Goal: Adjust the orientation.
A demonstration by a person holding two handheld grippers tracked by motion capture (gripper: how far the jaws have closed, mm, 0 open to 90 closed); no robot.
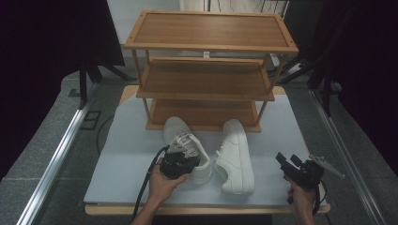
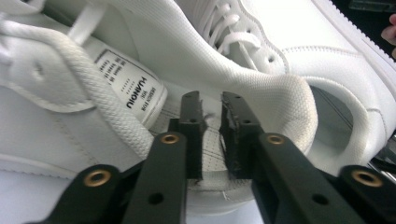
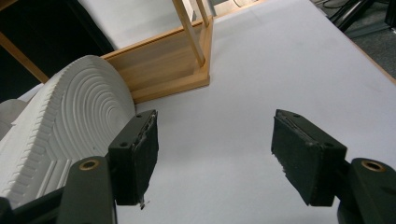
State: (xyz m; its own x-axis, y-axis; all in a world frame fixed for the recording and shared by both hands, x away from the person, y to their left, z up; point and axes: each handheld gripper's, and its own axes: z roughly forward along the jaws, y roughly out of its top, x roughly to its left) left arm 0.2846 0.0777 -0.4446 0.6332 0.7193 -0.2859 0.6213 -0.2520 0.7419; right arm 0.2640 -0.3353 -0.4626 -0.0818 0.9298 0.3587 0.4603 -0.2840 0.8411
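Note:
Two white sneakers lie on the grey-blue mat (image 1: 126, 154) in front of a wooden three-tier rack (image 1: 206, 75). The left sneaker (image 1: 180, 133) stands upright; my left gripper (image 1: 182, 159) is at its heel. In the left gripper view the left gripper (image 2: 212, 100) has its jaws pinched on the heel collar of this sneaker (image 2: 56, 93), whose tongue label shows. The other sneaker (image 1: 237, 157) lies on its side, with its ribbed sole (image 3: 70, 126) facing my right gripper (image 1: 287, 158). That right gripper (image 3: 215, 116) stands wide open over bare mat, holding nothing.
All rack shelves are bare; the rack's bottom corner post (image 3: 191, 37) rises just beyond the tipped sneaker. The tipped sneaker's laced upper (image 2: 317, 42) lies close beside the held one. The mat's right edge (image 3: 369, 60) and tripod legs (image 1: 324, 89) flank the right side.

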